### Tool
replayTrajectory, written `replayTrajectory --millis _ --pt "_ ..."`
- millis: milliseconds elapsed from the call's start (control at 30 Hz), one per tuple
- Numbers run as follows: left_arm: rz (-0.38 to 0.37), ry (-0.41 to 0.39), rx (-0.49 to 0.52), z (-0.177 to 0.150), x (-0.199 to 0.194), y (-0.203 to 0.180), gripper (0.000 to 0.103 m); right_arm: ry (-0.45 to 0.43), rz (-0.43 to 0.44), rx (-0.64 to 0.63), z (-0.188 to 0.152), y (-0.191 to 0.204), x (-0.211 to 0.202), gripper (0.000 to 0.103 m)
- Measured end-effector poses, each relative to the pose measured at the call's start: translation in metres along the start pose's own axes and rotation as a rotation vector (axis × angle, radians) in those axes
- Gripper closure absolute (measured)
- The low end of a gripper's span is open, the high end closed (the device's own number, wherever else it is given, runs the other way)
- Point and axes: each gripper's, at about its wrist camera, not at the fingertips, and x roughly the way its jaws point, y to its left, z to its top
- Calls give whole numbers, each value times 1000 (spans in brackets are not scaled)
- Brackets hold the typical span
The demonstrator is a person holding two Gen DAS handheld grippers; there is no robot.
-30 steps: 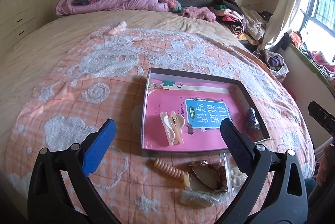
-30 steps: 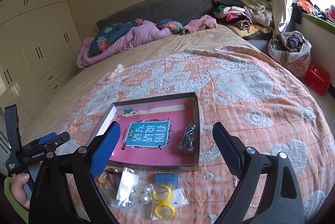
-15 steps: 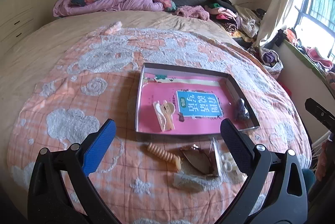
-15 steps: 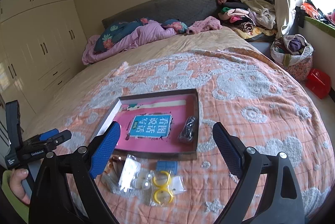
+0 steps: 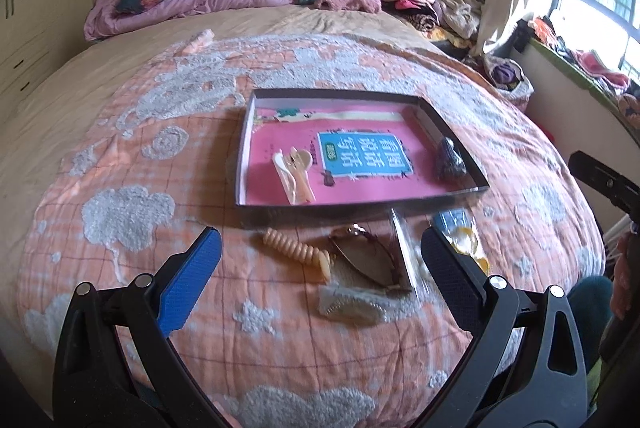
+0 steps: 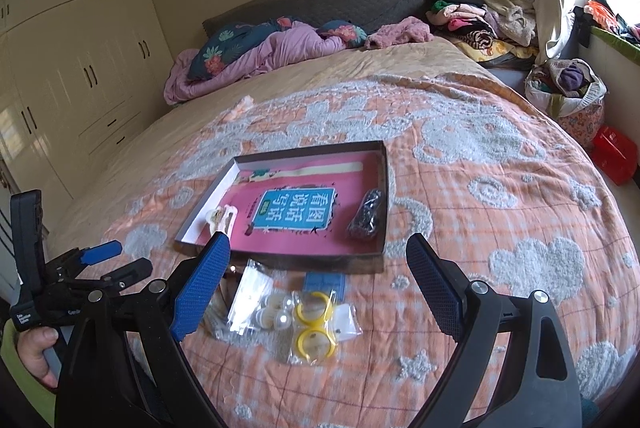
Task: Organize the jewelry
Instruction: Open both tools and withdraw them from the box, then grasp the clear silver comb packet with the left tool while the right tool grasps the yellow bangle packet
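Both hand-held grippers, left gripper (image 5: 318,260) and right gripper (image 6: 318,278), hover wide open and empty above the bed's (image 6: 500,195) near edge. Loose jewelry packets (image 6: 304,316) lie just before the shallow box's (image 6: 382,187) near wall, likely waiting to join the hair claw (image 5: 294,173) inside.

I see shallow dark cardboard tray (image 5: 460,131) with pink printed floor, lying flat on bedspread. Inside: cream and peach plastic claw clip (image 5: 294,171) near left front, dark beaded bundle (image 5: 450,159) against right wall. Just in front of tray, loose: beige ribbed spiral hair clip (image 5: 294,252), brown-lensed sunglasses (image 5: 370,262), clear bag of white pearl pieces (image 6: 266,306), clear bag of yellow rings (image 6: 316,324), small blue card (image 6: 324,283).
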Motion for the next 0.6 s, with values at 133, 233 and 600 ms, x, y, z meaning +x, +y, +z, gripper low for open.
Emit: replayTrajectory --millis 133,233,600 --pt "-1 11 23 -6 2 -5 10 11 3 -13 -4 3 0 14" --pt "1 20 38 -11 3 -9 10 19 5 -16 -7 3 0 14" --pt "1 66 100 -27 11 -19 10 79 10 -45 -28 10 9 14"
